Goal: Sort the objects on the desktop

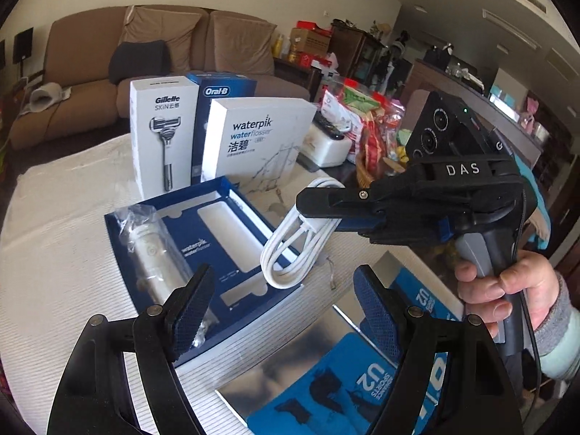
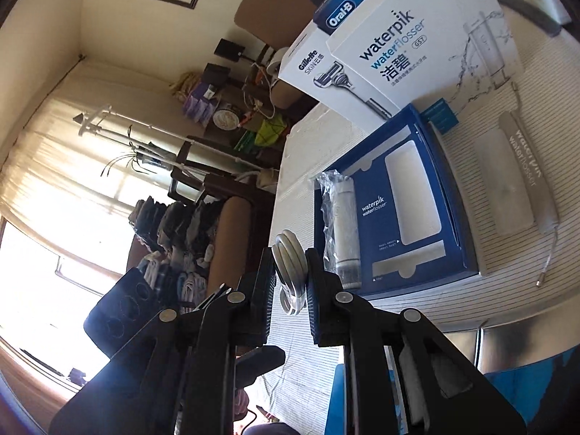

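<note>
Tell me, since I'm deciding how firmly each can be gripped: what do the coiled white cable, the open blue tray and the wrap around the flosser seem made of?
Coiled white cable: looks like smooth, slightly glossy plastic-jacketed cord, bending in soft loops. Open blue tray: apparently matte printed cardboard, with crisp die-cut recesses. Wrap on the flosser: thin clear plastic film, crinkled and glinting.

Left wrist view: looks forward and downward between its own fingers, from close above the near edge of the open blue tray, facing the upright boxes and the sofa beyond the tray. Right wrist view: rolled sideways, looks along the tray's length from just beside its near end, window to the left. Both views share the tray, the Waterpik box behind it and the striped cloth.
</note>
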A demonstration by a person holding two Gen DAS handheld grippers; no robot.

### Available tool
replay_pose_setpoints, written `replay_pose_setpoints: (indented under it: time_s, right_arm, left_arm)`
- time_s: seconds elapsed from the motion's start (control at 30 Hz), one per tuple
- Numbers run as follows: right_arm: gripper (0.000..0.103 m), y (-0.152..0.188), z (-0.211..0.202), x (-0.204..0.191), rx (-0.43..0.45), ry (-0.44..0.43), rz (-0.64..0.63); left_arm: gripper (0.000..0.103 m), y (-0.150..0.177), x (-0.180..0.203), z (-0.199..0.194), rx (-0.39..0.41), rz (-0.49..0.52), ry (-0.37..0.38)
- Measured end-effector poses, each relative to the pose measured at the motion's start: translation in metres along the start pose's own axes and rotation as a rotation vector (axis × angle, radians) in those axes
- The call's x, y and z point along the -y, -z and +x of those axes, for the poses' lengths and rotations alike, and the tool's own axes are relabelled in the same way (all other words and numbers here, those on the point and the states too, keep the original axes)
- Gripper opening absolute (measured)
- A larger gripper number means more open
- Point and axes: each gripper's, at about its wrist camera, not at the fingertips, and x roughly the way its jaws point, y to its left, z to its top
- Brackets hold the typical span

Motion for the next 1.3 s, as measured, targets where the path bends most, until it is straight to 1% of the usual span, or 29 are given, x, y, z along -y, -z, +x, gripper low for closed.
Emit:
replay_pose_setpoints:
  time_s: [0.03, 0.1, 0.2, 0.3, 0.33, 0.4, 0.43, 0.53, 0.63, 0.67, 0.73, 0.8, 0.83, 0.9, 1.0, 1.07, 1.13, 1.17, 1.23, 1.3]
  right_arm:
    - [0.015, -0.004, 0.001, 0.003, -0.008, -0.017, 0.008]
    - [0.015, -0.011, 0.005, 0.01, -0.024, -0.032, 0.012]
    - [0.015, -0.022, 0.014, 0.015, -0.047, -0.049, -0.021]
    - [0.015, -0.03, 0.022, 0.014, -0.076, -0.07, -0.088]
    - [0.015, -0.032, 0.024, 0.013, -0.086, -0.079, -0.113]
    - [0.015, -0.035, 0.027, 0.011, -0.102, -0.107, -0.159]
    - [0.015, -0.036, 0.029, 0.011, -0.109, -0.117, -0.18]
    - [0.015, -0.042, 0.035, 0.012, -0.123, -0.119, -0.238]
    - [0.016, -0.047, 0.04, 0.016, -0.136, -0.088, -0.276]
    - [0.016, -0.049, 0.042, 0.018, -0.142, -0.077, -0.286]
    - [0.019, -0.05, 0.047, 0.018, -0.165, -0.04, -0.326]
    - [0.021, -0.047, 0.053, 0.018, -0.198, 0.007, -0.381]
    - [0.022, -0.044, 0.056, 0.017, -0.212, 0.045, -0.413]
    - [0.023, -0.04, 0.061, 0.018, -0.24, 0.112, -0.466]
    - [0.023, -0.034, 0.065, 0.02, -0.275, 0.19, -0.523]
    - [0.023, -0.03, 0.064, 0.021, -0.295, 0.223, -0.559]
    - [0.023, -0.027, 0.063, 0.022, -0.31, 0.249, -0.591]
    - [0.023, -0.026, 0.062, 0.022, -0.314, 0.26, -0.602]
    - [0.021, -0.026, 0.063, 0.024, -0.331, 0.296, -0.62]
    - [0.021, -0.025, 0.065, 0.027, -0.352, 0.323, -0.637]
  left_arm:
    - [0.08, -0.004, 0.0, 0.002, 0.004, 0.006, 0.0]
    - [0.077, -0.013, 0.0, 0.007, 0.002, 0.023, -0.034]
    - [0.073, -0.021, -0.005, 0.021, -0.04, 0.019, 0.015]
    - [0.073, -0.024, -0.009, 0.038, -0.094, 0.043, 0.047]
    - [0.07, -0.024, -0.01, 0.042, -0.11, 0.052, 0.059]
    - [0.031, -0.026, -0.013, 0.052, -0.149, 0.068, 0.074]
    - [0.033, -0.026, -0.014, 0.057, -0.171, 0.077, 0.072]
    - [0.031, -0.028, -0.014, 0.07, -0.225, 0.118, 0.062]
    - [0.03, -0.03, -0.015, 0.08, -0.25, 0.152, 0.009]
    - [0.029, -0.03, -0.015, 0.083, -0.27, 0.167, -0.003]
    - [0.029, -0.027, -0.014, 0.094, -0.317, 0.226, -0.055]
    - [0.029, -0.021, -0.011, 0.106, -0.376, 0.3, -0.116]
    - [0.029, -0.017, -0.011, 0.112, -0.412, 0.329, -0.147]
    - [0.029, -0.012, -0.009, 0.123, -0.47, 0.377, -0.179]
    - [0.029, -0.004, -0.004, 0.135, -0.538, 0.427, -0.189]
    - [0.029, -0.002, -0.002, 0.139, -0.562, 0.445, -0.19]
    - [0.029, -0.004, -0.004, 0.14, -0.568, 0.432, -0.183]
    - [0.032, -0.006, -0.006, 0.14, -0.569, 0.419, -0.176]
    - [0.033, -0.009, -0.01, 0.137, -0.573, 0.386, -0.152]
    - [0.04, -0.013, -0.013, 0.131, -0.563, 0.369, -0.148]
